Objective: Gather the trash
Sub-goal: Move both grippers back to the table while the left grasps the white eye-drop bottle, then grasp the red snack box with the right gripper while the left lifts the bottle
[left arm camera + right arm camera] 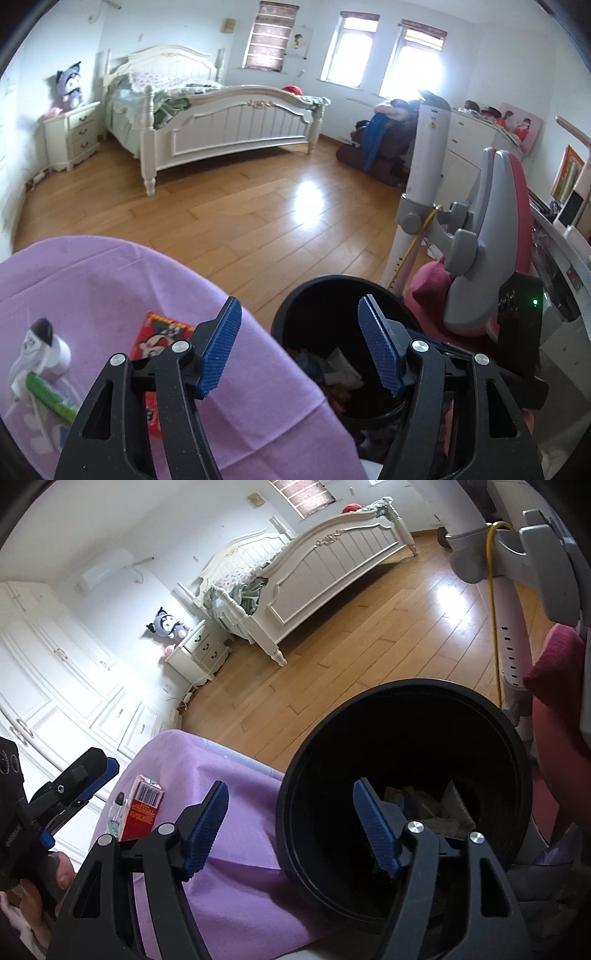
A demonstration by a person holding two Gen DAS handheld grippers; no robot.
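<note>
Now the left gripper (299, 347) stands wide with nothing between its blue pads, its right finger over the mouth of the black bin (295, 306), where crumpled trash (341, 369) lies below. Left of that gripper, on the purple-covered worktop (110, 280), lie a red carton (162, 332), a green tube (51, 397) and a white bottle (40, 347). Likewise the right gripper (290, 829) gapes wide and empty, its right finger above the bin's opening.
</note>
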